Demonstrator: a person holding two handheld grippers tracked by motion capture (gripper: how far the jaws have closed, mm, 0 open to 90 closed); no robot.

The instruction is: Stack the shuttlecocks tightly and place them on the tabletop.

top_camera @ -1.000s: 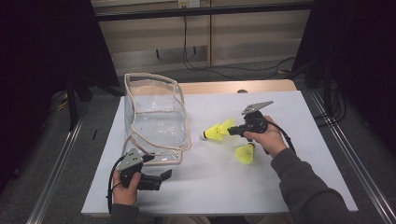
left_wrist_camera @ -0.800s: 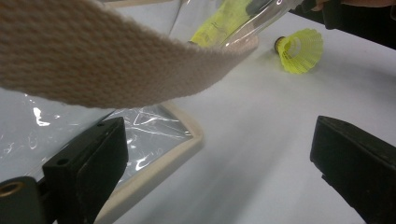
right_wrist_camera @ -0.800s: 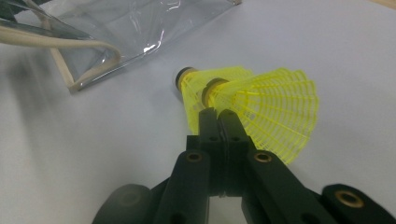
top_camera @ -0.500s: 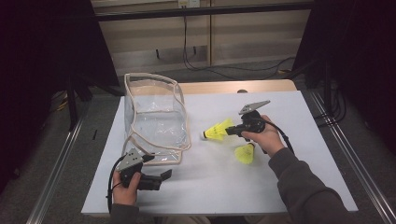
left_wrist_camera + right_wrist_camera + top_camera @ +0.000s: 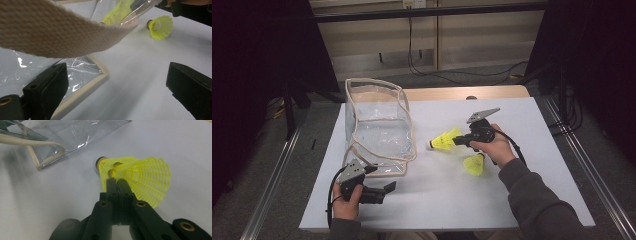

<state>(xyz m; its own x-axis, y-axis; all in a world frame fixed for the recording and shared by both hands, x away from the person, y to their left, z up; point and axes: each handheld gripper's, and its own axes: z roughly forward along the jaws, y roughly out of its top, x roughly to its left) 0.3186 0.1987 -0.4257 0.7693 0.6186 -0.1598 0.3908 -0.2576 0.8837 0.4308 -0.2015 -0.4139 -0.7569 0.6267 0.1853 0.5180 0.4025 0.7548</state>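
My right gripper (image 5: pixel 459 141) (image 5: pixel 116 182) is shut on the mesh skirt of a yellow shuttlecock (image 5: pixel 443 140) (image 5: pixel 140 173), whose cork end points left toward a clear plastic bag (image 5: pixel 377 125) (image 5: pixel 75 135) with beige trim. A second yellow shuttlecock (image 5: pixel 474 164) (image 5: pixel 161 26) lies on the white table (image 5: pixel 532 175) just below the right hand. My left gripper (image 5: pixel 389 189) (image 5: pixel 117 85) rests low at the bag's near corner, jaws wide open with bare table between them. The bag's beige strap (image 5: pixel 50 32) hangs close across the left gripper view.
The bag stands upright at the table's left half. A wooden strip (image 5: pixel 462 93) runs along the table's far edge, with metal rails (image 5: pixel 592 175) on either side and dark floor beyond.
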